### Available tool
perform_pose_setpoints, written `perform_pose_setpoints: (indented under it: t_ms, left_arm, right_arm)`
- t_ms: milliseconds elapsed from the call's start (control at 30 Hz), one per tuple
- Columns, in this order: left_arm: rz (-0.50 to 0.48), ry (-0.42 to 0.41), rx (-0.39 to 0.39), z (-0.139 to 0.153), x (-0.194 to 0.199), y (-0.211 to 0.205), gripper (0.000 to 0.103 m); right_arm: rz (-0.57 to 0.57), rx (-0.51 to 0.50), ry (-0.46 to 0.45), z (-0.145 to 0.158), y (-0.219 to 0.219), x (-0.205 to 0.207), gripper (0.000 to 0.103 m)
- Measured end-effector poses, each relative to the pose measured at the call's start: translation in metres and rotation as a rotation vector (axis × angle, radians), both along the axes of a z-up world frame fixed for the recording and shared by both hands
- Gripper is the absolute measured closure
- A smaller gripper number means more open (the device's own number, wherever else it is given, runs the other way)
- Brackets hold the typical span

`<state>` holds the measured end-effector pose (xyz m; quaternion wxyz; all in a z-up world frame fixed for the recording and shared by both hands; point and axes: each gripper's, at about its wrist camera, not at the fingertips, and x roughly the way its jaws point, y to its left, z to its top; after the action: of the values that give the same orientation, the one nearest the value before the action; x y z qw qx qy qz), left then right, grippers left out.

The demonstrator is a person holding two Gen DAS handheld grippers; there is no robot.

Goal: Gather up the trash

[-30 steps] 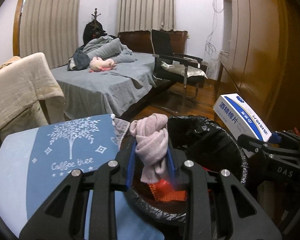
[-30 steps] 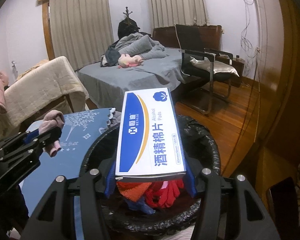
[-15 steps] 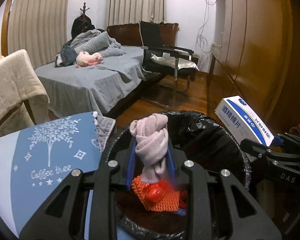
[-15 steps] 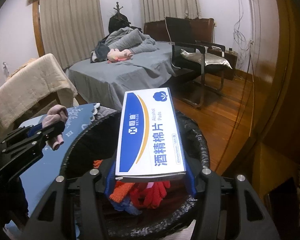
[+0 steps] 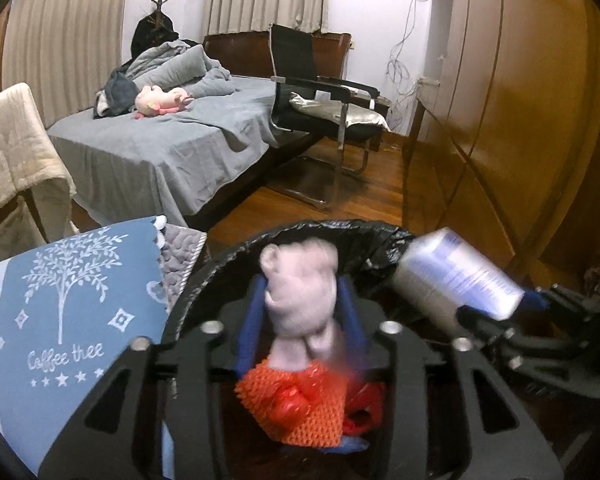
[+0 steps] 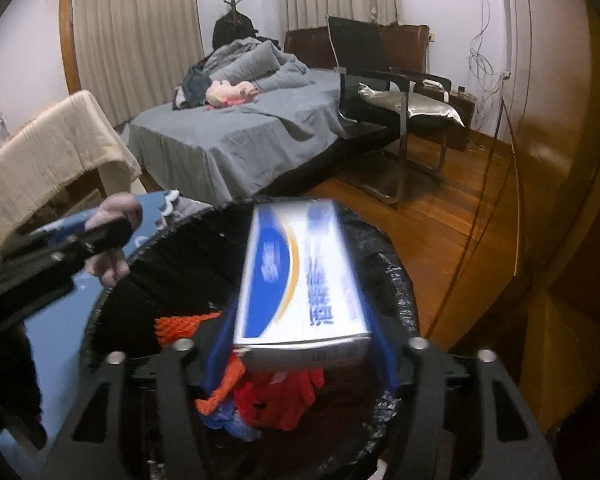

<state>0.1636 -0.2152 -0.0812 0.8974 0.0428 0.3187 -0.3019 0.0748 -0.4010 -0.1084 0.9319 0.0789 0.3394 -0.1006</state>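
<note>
- Surrounding the work area: a bed with a grey sheet (image 5: 168, 152), a black metal-framed armchair (image 5: 324, 96), a beige blanket draped over a frame (image 5: 12, 152), a brown wooden wardrobe (image 5: 512, 112), and a blue cloth printed "Coffee tree" (image 5: 72, 320) just left of the bin; nothing blocks the bin's mouth.
- Left gripper (image 5: 302, 320): blue-lined jaws opening, with a knotted pale pink fabric bundle (image 5: 300, 300), blurred, between them and gaps showing on both sides; it hangs over the bin.
- Right gripper (image 6: 300, 344): jaws opening, with a white-and-blue cardboard box of alcohol pads (image 6: 300, 276), blurred, between them and no longer squeezed; it sits above the bin's centre.
- Round bin lined with a black plastic bag (image 6: 396, 280): holds an orange mesh net (image 5: 300, 404), red crumpled material (image 6: 280, 400) and a blue scrap (image 6: 228, 420).
</note>
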Motion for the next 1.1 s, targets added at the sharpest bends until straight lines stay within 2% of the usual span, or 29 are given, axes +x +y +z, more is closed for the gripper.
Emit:
perform_pose_setpoints:
  t_ms: [67,133,200,267,333,600,933,1100]
  left_arm:
    - [-0.003,-0.008,-0.009,0.003,0.0,0.0,0.043]
    - [0.001,-0.014,-0.018,0.007,0.0,0.004,0.039]
    - [0.015,-0.019,-0.022,0.011,0.0,0.01,0.031]
    - [0.03,-0.027,-0.028,0.016,0.001,0.02,0.025]
    - [0.052,-0.042,-0.027,0.021,0.0,0.031,0.017]
    - [0.117,-0.062,0.006,0.037,-0.02,0.069,0.011]
    - [0.207,-0.081,0.026,0.055,-0.049,0.105,0.009]
    - [0.221,-0.099,0.025,0.061,-0.065,0.116,0.008]
  right_arm:
    - [-0.007,-0.001,0.006,-0.003,-0.002,0.001,0.029]
    - [-0.009,-0.003,0.007,-0.002,-0.003,-0.001,0.023]
    - [-0.015,-0.011,-0.001,0.0,-0.003,-0.005,0.011]
    - [-0.01,-0.01,-0.007,0.003,-0.002,-0.01,0.006]
    - [-0.002,-0.006,-0.009,0.007,0.0,-0.014,0.006]
    - [0.051,0.015,-0.037,0.032,0.023,-0.027,0.006]
    - [0.114,0.015,-0.085,0.067,0.056,-0.04,0.006]
    - [0.127,0.013,-0.099,0.08,0.07,-0.045,0.006]
